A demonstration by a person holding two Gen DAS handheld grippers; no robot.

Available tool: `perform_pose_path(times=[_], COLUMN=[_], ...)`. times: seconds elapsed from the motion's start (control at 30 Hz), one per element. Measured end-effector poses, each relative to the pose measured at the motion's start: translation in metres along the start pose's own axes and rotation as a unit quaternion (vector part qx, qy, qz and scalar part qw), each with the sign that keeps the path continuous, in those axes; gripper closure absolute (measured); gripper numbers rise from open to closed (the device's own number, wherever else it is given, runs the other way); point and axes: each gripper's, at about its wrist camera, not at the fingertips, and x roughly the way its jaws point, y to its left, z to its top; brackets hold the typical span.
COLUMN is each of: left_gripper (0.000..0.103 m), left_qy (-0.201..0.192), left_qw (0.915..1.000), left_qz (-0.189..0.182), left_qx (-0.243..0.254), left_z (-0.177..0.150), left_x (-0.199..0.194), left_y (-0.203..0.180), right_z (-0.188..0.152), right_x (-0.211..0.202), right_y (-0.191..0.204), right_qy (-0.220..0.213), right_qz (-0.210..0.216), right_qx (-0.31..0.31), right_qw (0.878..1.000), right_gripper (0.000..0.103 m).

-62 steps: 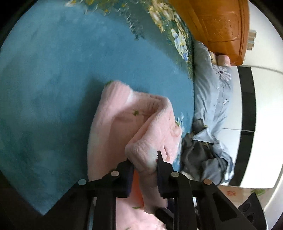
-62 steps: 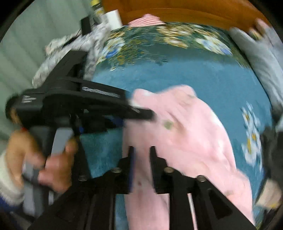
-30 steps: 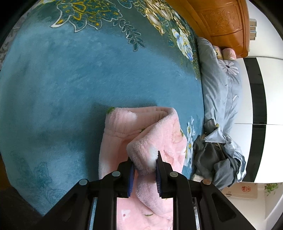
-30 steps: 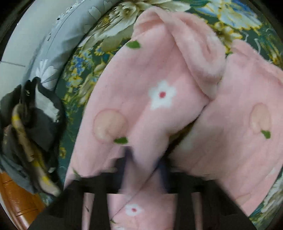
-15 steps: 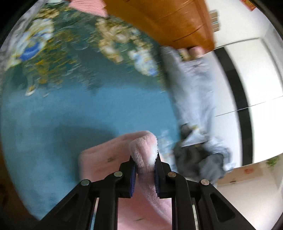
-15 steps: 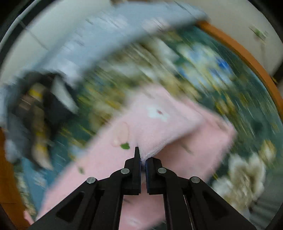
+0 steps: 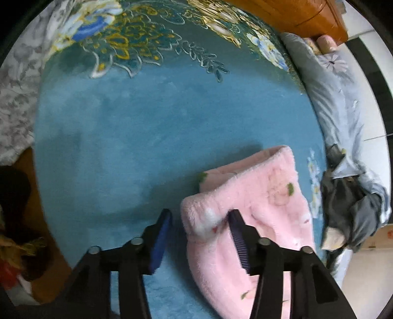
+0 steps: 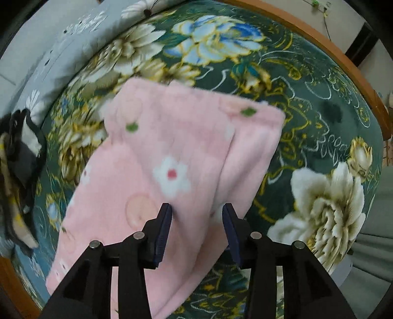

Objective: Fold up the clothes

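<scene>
Pink fleece garment (image 7: pixel 255 208), printed with small flowers and green leaves, lies folded on the teal floral blanket (image 7: pixel 152 127) in the left wrist view, near the blanket's right edge. Its rounded folded end sits just ahead of the left gripper (image 7: pixel 200 217), between the two fingers; the jaws stand wide apart, and the right finger seems to touch or overlap the fleece, though blur there makes contact hard to judge. The left finger is clear of the fabric, over bare blanket. Beyond the garment, past the blanket's right edge, a grey-blue duvet (image 7: pixel 336 103) runs along the side, and a dark grey heap of clothes (image 7: pixel 348 201) lies on it, near the garment's far side. An orange wooden headboard (image 7: pixel 294 12) closes the top of the view, above the blanket's flowered border.

In the right wrist view the same pink garment (image 8: pixel 176 157) lies flat on the dark green flowered part of the blanket (image 8: pixel 319 137), doubled over so that one layer rests on another with a straight fold line down its right side. The right gripper (image 8: pixel 196 214) hangs over the garment's near end with its fingers spread wide and nothing clamped between them. Left of the garment, the dark clothes (image 8: pixel 19 147) sit at the blanket's edge, with the grey-blue duvet (image 8: pixel 63 41) above them.
</scene>
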Motion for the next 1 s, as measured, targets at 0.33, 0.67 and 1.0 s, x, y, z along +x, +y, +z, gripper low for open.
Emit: perform_pose_path(times=[0.33, 0.67, 1.0], left_gripper=[0.073, 0.086, 0.085], left_qy=[-0.024, -0.075, -0.099], left_qw=[0.9974, 0.9908, 0.9896], left_qz=[-0.062, -0.087, 0.066], left_qx=[-0.029, 0.071, 0.080], left_z=[-0.002, 0.057, 0.158], left_x=[0.014, -0.033, -0.062], left_y=[0.010, -0.055, -0.011], right_z=[0.009, 0.028, 0.025], right_x=[-0.009, -0.027, -0.023], right_y=[0.028, 0.049, 0.048], right_qy=[-0.014, -0.046, -0.028], right_qz=[0.022, 0.055, 0.076], right_qx=[-0.021, -0.021, -0.035], right_qw=[0.999, 0.997, 0.996], right_gripper=[0.059, 0.059, 0.059])
